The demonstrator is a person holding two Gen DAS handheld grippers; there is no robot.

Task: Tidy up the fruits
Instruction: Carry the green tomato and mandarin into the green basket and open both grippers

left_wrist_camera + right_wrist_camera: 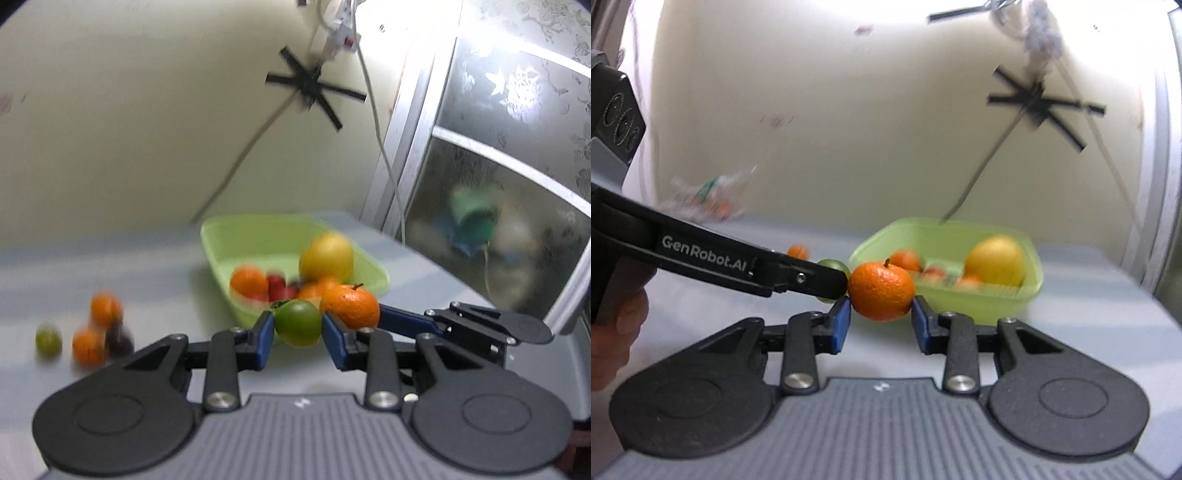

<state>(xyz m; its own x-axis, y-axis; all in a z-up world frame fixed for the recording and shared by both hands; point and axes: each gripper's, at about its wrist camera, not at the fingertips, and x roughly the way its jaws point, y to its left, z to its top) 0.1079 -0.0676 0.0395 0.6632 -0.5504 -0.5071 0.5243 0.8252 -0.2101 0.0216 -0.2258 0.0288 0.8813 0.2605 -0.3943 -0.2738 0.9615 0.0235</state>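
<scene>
Your left gripper [297,329] is clamped on a green fruit [297,322], its blue pads [264,336] pressed to both sides, and the fruit is lifted clear of the table [147,258]. Your right gripper [881,319] grips a mandarin [881,291] the same way, stem up, blue pads against its lower flanks.

The two loads sit close together. In the left wrist view the mandarin [350,307] is just right of the green fruit, nearly touching it, with the right gripper's finger [406,320] reaching in from the right. In the right wrist view your left gripper's black finger [809,280] comes in from the left and its tip meets the mandarin's side; the green fruit [831,265] peeks out behind it.

Just beyond both grippers stands a light green bin [236,236] on the table. Inside it lie a large yellow fruit [325,258], an orange [248,282] and some red pieces [279,288], blurred by motion. The same bin [1027,299] fills the right wrist view's centre right.

To the left on the table, well apart from the bin, a loose cluster remains: two oranges [105,308], a dark fruit [120,341] touching them, and a small green one [48,339] just beside. All are too blurred to name more closely.
</scene>
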